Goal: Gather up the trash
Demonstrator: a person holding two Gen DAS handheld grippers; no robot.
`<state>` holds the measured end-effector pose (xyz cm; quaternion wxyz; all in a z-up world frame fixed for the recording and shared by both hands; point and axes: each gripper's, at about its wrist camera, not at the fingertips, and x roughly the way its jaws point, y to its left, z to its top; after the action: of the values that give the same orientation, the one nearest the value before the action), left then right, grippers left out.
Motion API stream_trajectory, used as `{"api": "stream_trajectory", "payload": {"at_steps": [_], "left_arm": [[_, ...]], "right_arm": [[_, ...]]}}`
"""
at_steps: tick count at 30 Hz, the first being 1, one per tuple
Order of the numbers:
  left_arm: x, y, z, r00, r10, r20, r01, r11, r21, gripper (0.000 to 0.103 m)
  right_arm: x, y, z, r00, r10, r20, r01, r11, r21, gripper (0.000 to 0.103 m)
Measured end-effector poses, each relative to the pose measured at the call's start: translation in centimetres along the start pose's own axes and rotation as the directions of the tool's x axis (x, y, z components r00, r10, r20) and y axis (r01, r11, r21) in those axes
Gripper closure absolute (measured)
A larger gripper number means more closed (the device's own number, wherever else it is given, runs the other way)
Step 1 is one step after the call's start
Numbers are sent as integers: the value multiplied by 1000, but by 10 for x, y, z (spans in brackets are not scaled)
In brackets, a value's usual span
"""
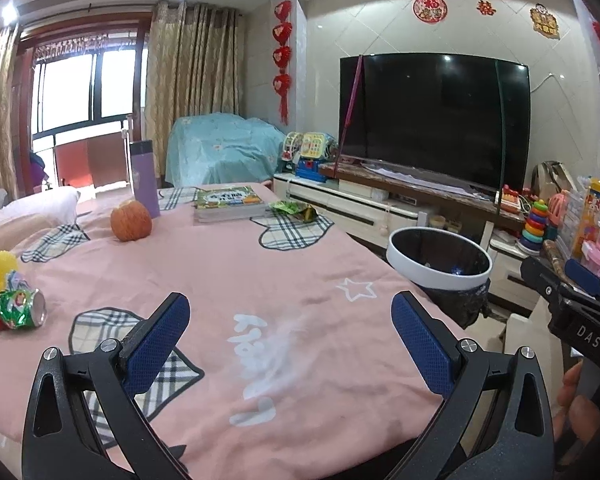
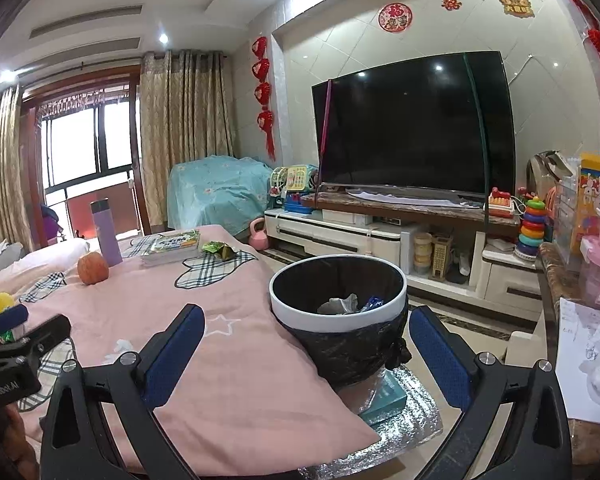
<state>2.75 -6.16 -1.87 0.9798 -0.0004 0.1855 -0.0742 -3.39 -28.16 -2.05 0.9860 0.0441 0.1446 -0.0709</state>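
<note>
While both grippers hang spread and empty, crushed can (image 1: 22, 307) lies far left on table, nearer left gripper (image 1: 290, 322); bin (image 2: 338, 294) by right gripper (image 2: 306, 338)

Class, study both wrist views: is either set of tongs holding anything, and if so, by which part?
Nothing is held. The left tongs stand open over the pink bedspread, and the right tongs stand open facing the trash bin.
</note>
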Motion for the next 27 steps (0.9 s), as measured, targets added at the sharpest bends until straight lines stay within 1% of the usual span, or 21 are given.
{"api": "stream_trajectory", "payload": {"at_steps": [13, 27], "left_arm": [[-6, 2, 1, 999, 33, 13, -34, 999, 15, 0], [-8, 0, -1, 999, 30, 15, -30, 999, 25, 0]], "right_arm": [[-4, 3, 1, 1000, 13, 4, -13, 1000, 4, 0], [-5, 2, 1, 1000, 30, -1, -30, 999, 15, 0]]}}
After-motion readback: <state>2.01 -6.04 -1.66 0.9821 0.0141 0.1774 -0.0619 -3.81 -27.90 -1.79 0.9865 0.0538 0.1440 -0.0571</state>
